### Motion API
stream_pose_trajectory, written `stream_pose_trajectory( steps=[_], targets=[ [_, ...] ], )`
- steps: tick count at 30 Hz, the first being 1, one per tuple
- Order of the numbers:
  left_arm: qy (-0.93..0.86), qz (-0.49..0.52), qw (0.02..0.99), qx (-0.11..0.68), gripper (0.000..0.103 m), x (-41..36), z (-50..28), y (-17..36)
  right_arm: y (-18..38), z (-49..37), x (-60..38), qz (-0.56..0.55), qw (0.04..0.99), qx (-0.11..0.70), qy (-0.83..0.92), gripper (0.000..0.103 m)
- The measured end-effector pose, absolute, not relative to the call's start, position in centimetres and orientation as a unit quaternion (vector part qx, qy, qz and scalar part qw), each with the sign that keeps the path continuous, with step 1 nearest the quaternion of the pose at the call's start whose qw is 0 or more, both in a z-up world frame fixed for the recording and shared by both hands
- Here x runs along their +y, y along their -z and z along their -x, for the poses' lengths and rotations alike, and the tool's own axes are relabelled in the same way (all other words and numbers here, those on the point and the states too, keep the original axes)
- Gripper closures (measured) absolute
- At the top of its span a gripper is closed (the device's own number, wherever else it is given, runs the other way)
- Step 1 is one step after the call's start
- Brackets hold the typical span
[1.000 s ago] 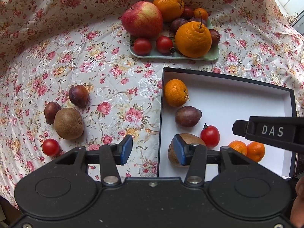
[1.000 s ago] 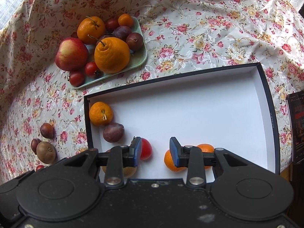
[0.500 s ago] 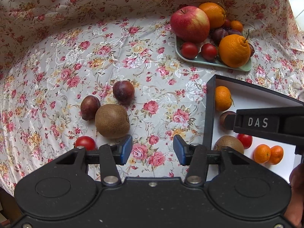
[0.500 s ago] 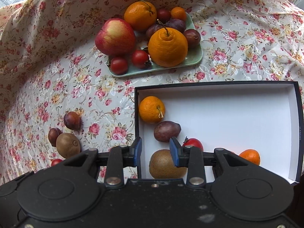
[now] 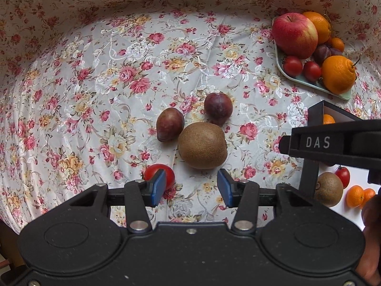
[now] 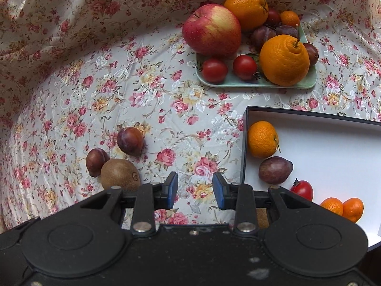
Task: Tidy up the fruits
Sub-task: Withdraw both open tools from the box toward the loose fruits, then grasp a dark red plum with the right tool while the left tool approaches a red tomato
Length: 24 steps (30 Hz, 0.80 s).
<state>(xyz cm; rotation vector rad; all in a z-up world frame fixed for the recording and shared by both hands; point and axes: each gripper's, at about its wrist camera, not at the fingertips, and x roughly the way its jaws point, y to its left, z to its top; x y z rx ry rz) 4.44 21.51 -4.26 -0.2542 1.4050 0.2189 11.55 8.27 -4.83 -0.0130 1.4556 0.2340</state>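
My left gripper [image 5: 191, 187] points down over the floral cloth, open and empty. A brown kiwi [image 5: 202, 145] lies just beyond its tips. Two dark plums [image 5: 169, 124] [image 5: 218, 108] lie behind the kiwi, and a cherry tomato [image 5: 164, 174] is partly hidden by the left pad. My right gripper [image 6: 195, 190] is also open and empty, over the cloth just left of the black box [image 6: 244, 143]. The same kiwi [image 6: 119, 174] and plums [image 6: 130, 140] lie to its left. The box holds a mandarin [image 6: 262, 139], a plum [image 6: 275, 169], a tomato [image 6: 302, 189] and two small mandarins [image 6: 343, 208].
A green plate [image 6: 257, 83] at the back carries an apple [image 6: 212, 29], two large oranges, tomatoes and plums. The right gripper's finger [image 5: 316, 143] crosses the left wrist view in front of the box [image 5: 314, 114]. The cloth rises like a wall at the back.
Both grippers have moved left, from over the white box to over the cloth near the loose kiwi and plums. Their jaws have kept the same gap.
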Motion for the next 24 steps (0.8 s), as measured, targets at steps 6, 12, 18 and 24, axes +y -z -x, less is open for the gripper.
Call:
stream_pose_trajectory(
  steps=[6, 12, 18, 24],
  targets=[
    [-0.104, 0.124, 0.744, 0.649, 0.048, 23.1, -4.1, 4.8, 5.4, -11.8, 10.4, 0.011, 0.735, 0.668, -0.115, 0.067],
    [-0.104, 0.137, 0.734, 0.657, 0.048, 24.3, -3.7, 5.4, 6.3, -11.8, 12.0, 0.016, 0.728, 0.675, -0.116, 0.067],
    [-0.105, 0.138, 0.734, 0.657, 0.048, 25.4, -3.3, 5.7, 7.2, -12.0, 13.0, 0.013, 0.72, 0.684, -0.113, 0.067],
    [-0.108, 0.142, 0.729, 0.661, 0.047, 26.6, -3.0, 6.3, 7.7, -12.4, 13.9, -0.002, 0.714, 0.691, -0.112, 0.068]
  ],
)
